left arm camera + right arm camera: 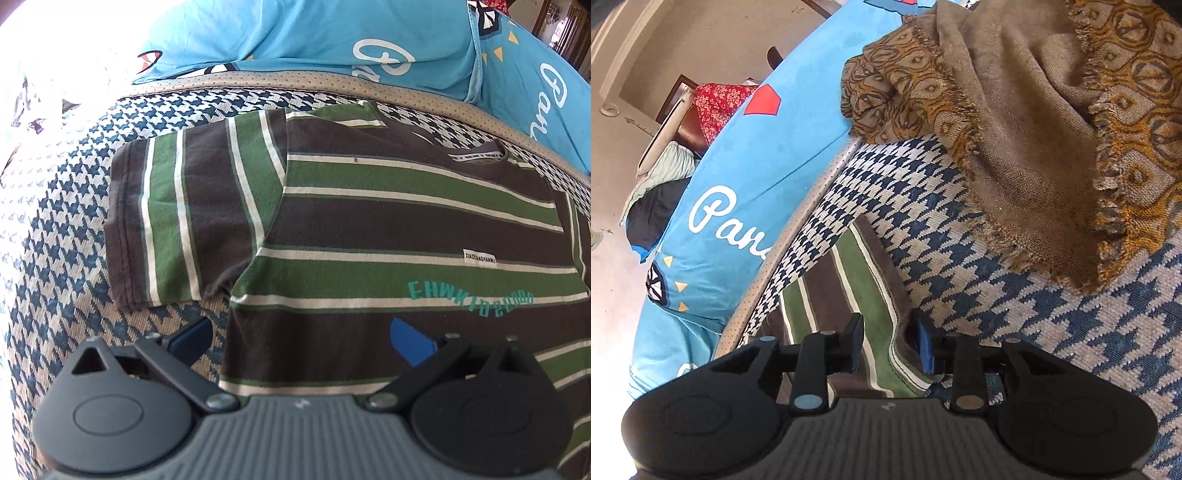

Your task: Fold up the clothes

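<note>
Left gripper [299, 338] hovers wide apart over striped T-shirt [369, 221].

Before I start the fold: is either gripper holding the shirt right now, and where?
Neither. The left gripper is open above the shirt; the right gripper straddles its sleeve without pinching.

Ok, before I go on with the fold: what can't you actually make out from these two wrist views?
- Striped T-shirt: in the left wrist view its hem end is hidden under the left gripper and cut off by the frame's right edge.
- Right gripper: right wrist view shows the shirt's sleeve between its fingers; whether the pads still press it is unclear.
- Neck label: print too small to read.
</note>
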A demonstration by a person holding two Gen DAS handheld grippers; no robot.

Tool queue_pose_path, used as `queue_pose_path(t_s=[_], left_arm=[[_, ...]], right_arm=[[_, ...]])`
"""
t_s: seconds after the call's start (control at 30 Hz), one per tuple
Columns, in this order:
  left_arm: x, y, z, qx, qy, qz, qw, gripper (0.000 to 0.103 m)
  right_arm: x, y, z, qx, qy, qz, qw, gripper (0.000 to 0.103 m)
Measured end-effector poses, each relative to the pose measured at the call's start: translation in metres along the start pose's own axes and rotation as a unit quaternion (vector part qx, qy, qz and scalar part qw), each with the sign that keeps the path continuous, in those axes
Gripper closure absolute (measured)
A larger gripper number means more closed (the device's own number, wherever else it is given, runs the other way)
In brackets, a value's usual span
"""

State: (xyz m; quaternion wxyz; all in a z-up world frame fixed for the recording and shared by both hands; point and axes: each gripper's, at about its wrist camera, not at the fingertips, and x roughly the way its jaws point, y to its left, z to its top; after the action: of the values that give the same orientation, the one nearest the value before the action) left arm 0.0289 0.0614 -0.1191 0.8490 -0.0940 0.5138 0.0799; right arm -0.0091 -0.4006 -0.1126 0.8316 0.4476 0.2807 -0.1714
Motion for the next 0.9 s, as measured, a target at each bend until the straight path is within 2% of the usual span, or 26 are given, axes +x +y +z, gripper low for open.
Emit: queue_pose_path(t_s=[0.43,0.53,0.6,0.7,0.9], left_arm=[[0.002,-0.005,0.000,0.007,0.005,-0.003,1.0000,0.000],[0.002,-0.003,0.000,0.003,0.006,-0.004,1.0000,0.000],[0.002,-0.001,0.001,0.000,0.007,-0.005,1.0000,0.000],[0.002,0.003,0.002,-0.005,0.008,-0.004,0.9999,0.000],[0.001,0.007,0.002,-0.010,0.011,-0.005,0.9999,0.000]], right_arm=[[0.015,0.016,-0.001,-0.057,-0.028,-0.006,0.998,0.071],[0.018,0.021,-0.001,-0.081,-0.031,-0.015,0.996,0.080],[0.019,0.023,-0.001,-0.091,-0.036,-0.024,0.995,0.091],[0.019,0.027,-0.001,-0.105,-0.042,-0.032,0.993,0.096],[0.011,0.053,-0.005,-0.147,-0.064,-0.025,0.987,0.097]])
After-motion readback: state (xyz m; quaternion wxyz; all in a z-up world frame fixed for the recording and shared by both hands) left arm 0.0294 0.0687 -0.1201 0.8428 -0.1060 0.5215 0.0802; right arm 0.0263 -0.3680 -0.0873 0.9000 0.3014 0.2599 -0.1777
